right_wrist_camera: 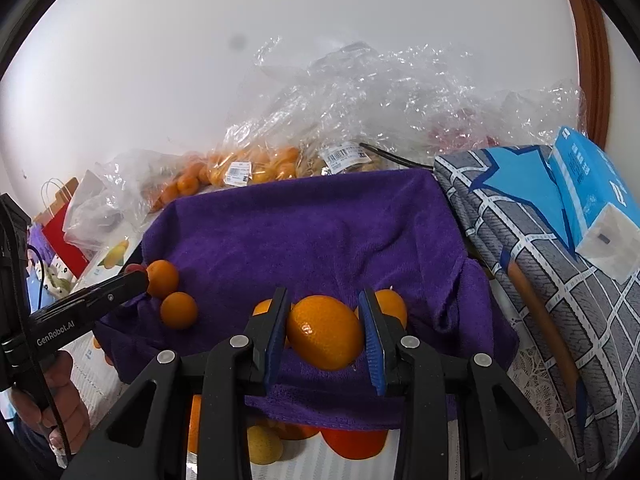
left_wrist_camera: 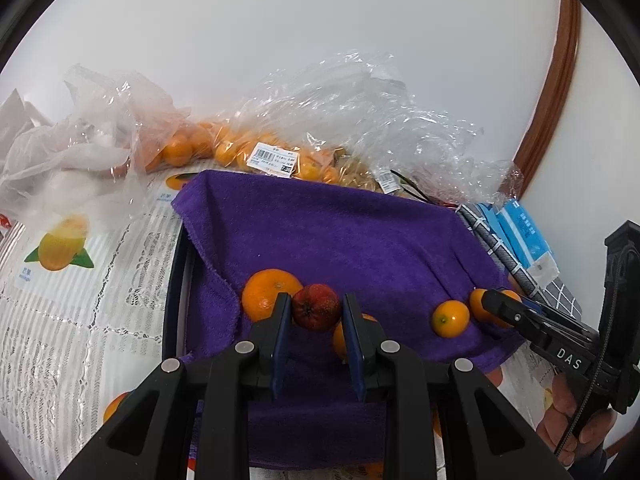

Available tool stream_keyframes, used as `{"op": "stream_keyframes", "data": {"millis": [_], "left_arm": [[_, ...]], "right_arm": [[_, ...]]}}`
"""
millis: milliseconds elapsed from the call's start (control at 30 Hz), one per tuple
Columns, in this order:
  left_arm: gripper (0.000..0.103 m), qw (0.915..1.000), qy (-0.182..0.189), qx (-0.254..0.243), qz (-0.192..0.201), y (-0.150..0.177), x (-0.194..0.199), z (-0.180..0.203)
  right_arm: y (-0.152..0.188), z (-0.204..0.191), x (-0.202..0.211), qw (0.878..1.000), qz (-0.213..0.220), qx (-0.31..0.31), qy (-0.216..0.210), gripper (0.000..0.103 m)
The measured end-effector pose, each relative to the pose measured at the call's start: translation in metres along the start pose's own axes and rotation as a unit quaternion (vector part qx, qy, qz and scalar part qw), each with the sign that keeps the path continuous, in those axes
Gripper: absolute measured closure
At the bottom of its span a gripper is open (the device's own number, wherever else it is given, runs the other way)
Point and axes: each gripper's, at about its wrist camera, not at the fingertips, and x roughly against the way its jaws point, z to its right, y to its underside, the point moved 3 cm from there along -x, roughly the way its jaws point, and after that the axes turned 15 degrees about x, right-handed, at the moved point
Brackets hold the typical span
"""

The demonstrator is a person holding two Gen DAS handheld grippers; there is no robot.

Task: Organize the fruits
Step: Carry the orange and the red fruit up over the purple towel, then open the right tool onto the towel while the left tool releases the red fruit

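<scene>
Over fuzzy purple towel (left_wrist_camera: 340, 240): left gripper (left_wrist_camera: 316, 308) pinches wrinkled red fruit (left_wrist_camera: 316, 306).

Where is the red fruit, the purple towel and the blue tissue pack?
red fruit (left_wrist_camera: 316, 306), left wrist view, its front.
purple towel (left_wrist_camera: 340, 236), left wrist view, bare middle.
blue tissue pack (right_wrist_camera: 592, 184), right wrist view, top face.

The far half of the purple towel (right_wrist_camera: 320, 232) lies bare. Oranges (right_wrist_camera: 178, 310) crowd its near edge; plastic bags (right_wrist_camera: 360, 92) block the back, folded cloth (right_wrist_camera: 532, 248) the right.
</scene>
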Motion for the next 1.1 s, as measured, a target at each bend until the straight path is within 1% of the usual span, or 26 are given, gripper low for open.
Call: {"op": "stream_keyframes", "data": {"millis": [133, 233, 333, 533, 700, 733, 833, 933, 1000, 1100], "left_arm": [[0.079, 0.9999, -0.009, 0.004, -0.004, 0.000, -0.003, -0.003], [0.079, 0.9999, -0.011, 0.004, -0.010, 0.001, -0.006, -0.002], [0.079, 0.9999, -0.015, 0.000, -0.006, 0.002, -0.006, -0.001], [0.079, 0.9999, -0.014, 0.000, -0.005, 0.002, -0.007, -0.002], [0.079, 0.9999, -0.012, 0.001, -0.006, 0.002, -0.006, -0.001], [0.078, 0.9999, -0.009, 0.001, -0.008, 0.002, -0.006, -0.001], [0.070, 1.0000, -0.004, 0.001, -0.004, 0.002, -0.004, -0.001], [0.064, 1.0000, 0.001, -0.001, 0.005, 0.001, 0.000, 0.001], [0.063, 1.0000, 0.003, -0.001, 0.009, 0.000, 0.002, 0.001], [0.063, 0.9999, 0.002, -0.003, 0.016, 0.000, 0.003, 0.002]], "right_arm": [[0.001, -0.002, 0.000, 1.000, 0.001, 0.007, 0.012, 0.068], [0.001, -0.003, -0.001, 1.000, -0.001, 0.012, 0.016, 0.068], [0.002, -0.007, -0.001, 1.000, -0.002, 0.017, 0.013, 0.068], [0.003, -0.015, -0.005, 0.999, -0.010, 0.039, 0.021, 0.068], [0.004, -0.016, -0.006, 0.999, -0.014, 0.043, 0.022, 0.068], [0.004, -0.016, -0.006, 0.999, -0.014, 0.042, 0.021, 0.068], [0.004, -0.016, -0.004, 0.999, -0.011, 0.042, 0.021, 0.067], [0.003, -0.017, -0.001, 0.999, -0.008, 0.045, 0.027, 0.061], [0.002, -0.019, 0.003, 0.998, 0.002, 0.051, 0.041, 0.053], [0.001, -0.022, 0.009, 0.996, 0.011, 0.061, 0.065, 0.049]]}}
